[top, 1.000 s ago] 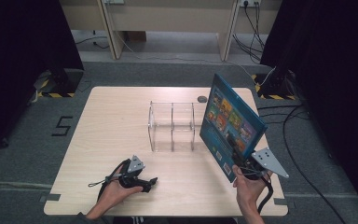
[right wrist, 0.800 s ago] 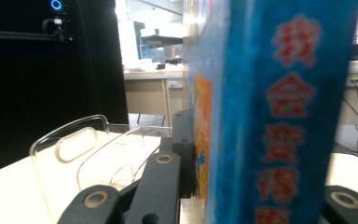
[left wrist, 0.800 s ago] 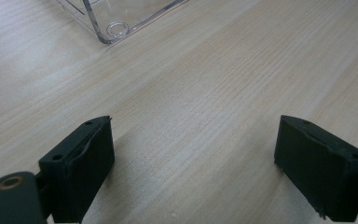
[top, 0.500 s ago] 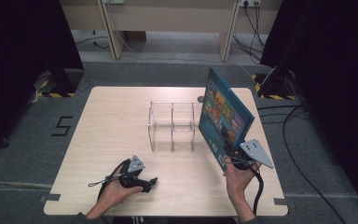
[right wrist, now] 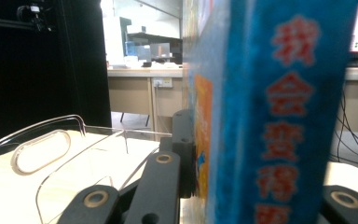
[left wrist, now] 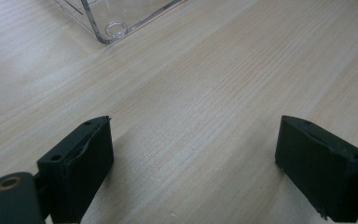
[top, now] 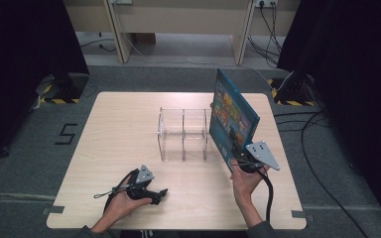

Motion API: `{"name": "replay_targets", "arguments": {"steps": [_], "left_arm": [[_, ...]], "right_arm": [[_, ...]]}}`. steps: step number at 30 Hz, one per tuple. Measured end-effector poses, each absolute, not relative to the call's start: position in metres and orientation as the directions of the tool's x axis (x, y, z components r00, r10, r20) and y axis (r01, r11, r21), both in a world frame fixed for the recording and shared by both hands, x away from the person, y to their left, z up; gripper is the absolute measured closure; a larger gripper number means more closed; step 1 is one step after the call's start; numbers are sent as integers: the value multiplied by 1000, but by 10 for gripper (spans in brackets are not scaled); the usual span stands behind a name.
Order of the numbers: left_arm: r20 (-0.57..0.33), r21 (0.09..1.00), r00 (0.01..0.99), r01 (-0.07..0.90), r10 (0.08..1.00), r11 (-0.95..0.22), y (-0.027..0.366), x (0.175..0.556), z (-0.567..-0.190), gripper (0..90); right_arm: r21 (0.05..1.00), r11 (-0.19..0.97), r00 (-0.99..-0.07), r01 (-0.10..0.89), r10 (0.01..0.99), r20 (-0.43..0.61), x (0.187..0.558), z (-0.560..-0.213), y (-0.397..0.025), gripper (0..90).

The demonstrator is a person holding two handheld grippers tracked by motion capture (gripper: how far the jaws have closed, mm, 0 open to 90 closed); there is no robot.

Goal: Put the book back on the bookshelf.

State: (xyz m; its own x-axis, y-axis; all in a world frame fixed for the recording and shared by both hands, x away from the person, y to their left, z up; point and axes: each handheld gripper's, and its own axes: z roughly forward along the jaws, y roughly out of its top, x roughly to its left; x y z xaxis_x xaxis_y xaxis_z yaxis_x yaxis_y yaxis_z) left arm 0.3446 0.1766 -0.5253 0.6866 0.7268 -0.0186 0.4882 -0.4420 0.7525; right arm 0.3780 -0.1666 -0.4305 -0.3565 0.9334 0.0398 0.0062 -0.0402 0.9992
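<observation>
Swinging left over the last second, the right gripper [top: 240,157] with jaws clenched on the blue book [top: 232,118] now holds it upright just beside the clear rack [top: 183,134], likely slotting next; left gripper [top: 151,194] rests released on the desk [top: 104,129]

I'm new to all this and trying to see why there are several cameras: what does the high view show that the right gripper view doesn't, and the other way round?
The high view alone takes in the whole table, both hands, and the left tongs resting open near the front edge.

The right gripper view alone shows red characters down the blue book's spine and desks in the room behind.

Both show the right tongs clamped on the blue book and the clear plastic rack beside it.
</observation>
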Motion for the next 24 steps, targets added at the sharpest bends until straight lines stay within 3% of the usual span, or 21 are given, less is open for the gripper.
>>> {"name": "replay_targets", "arguments": {"steps": [19, 24], "left_arm": [[-16, 752, 694, 483, 719, -449, 177, 344, -525, 102], [-16, 752, 696, 482, 718, -450, 177, 344, -525, 102]], "right_arm": [[1000, -25, -324, 5, 946, 26, 393, -447, -158, 830], [997, -75, -304, 21, 950, 77, 388, -453, -161, 825]]}}
